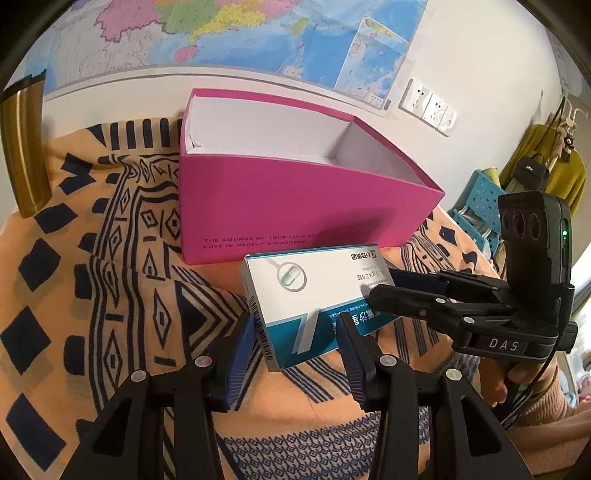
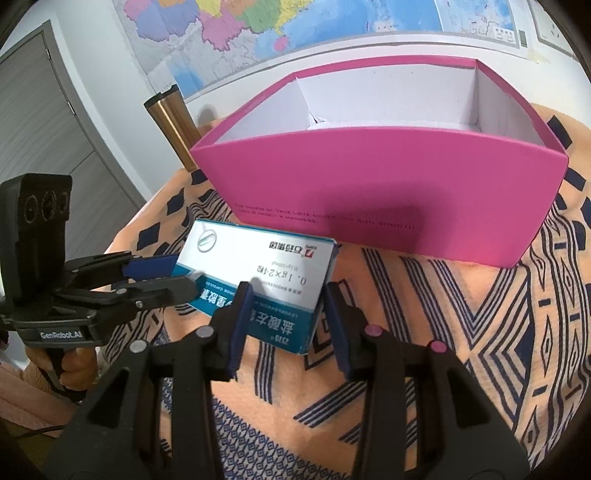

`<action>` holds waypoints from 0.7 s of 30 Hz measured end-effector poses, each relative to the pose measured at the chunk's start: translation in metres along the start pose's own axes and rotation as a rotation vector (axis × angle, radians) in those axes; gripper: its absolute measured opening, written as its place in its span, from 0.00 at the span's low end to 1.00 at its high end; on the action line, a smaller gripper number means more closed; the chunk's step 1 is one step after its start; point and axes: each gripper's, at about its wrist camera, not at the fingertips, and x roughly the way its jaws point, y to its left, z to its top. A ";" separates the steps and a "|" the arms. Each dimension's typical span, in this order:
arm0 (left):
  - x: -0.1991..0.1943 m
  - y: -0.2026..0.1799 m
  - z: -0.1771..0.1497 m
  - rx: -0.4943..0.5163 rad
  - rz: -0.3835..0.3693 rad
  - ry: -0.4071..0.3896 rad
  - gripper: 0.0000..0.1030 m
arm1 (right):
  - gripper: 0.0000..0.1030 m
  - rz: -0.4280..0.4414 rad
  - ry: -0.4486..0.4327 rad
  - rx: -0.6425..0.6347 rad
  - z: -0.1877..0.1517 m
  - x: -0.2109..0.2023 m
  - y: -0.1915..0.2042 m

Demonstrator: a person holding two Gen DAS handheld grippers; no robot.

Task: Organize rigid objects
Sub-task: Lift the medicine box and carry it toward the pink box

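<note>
Person is holding a gripper in each hand, both meeting on the one medicine box (image 1: 314, 280). The white and teal carton is sitting tilted just in front of the pink box (image 1: 295, 206), near its front wall but not inside. Its near corner is looking lifted off the patterned orange cloth (image 1: 110, 258) covering the counter.

The left gripper (image 1: 297, 321) is coming in from the left end of the carton, by the barcode. Its fingers are standing partly apart and clamping on that end, blue pads (image 1: 240, 354) pressing on either side. The right gripper (image 2: 286, 291) is taking the opposite end, its fingers also partly apart and clamping on the carton. One finger is lying over the printed face and the other is against the right edge. Seen from the left wrist camera, it is reaching in from the right with the carton's end between its fingers.

Pink box is standing open, white inside. One white divider is showing at the left, and nothing else is showing in it from here. Small dark lettering is running along its front wall.

A hand (image 2: 74, 365) is gripping the left gripper's handle at the left edge of the right wrist view.

Behind the pink box, a gold tumbler (image 1: 24, 147) is standing on the counter's far left. A large coloured map (image 1: 258, 33) is hanging on the wall above it. White wall sockets (image 1: 428, 107) are sitting right of the map. A grey door (image 2: 44, 110) is showing at far left.
</note>
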 end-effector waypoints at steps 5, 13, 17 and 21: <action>-0.003 -0.001 0.001 0.003 0.000 -0.010 0.44 | 0.42 0.000 -0.009 -0.004 0.000 -0.003 0.001; -0.004 -0.002 0.003 0.015 -0.001 -0.020 0.44 | 0.42 -0.003 -0.015 -0.009 0.004 -0.006 0.000; -0.006 -0.003 0.005 0.017 0.001 -0.029 0.44 | 0.42 -0.006 -0.023 -0.014 0.005 -0.009 0.001; -0.007 -0.003 0.007 0.020 0.002 -0.035 0.44 | 0.42 -0.005 -0.033 -0.021 0.006 -0.011 0.001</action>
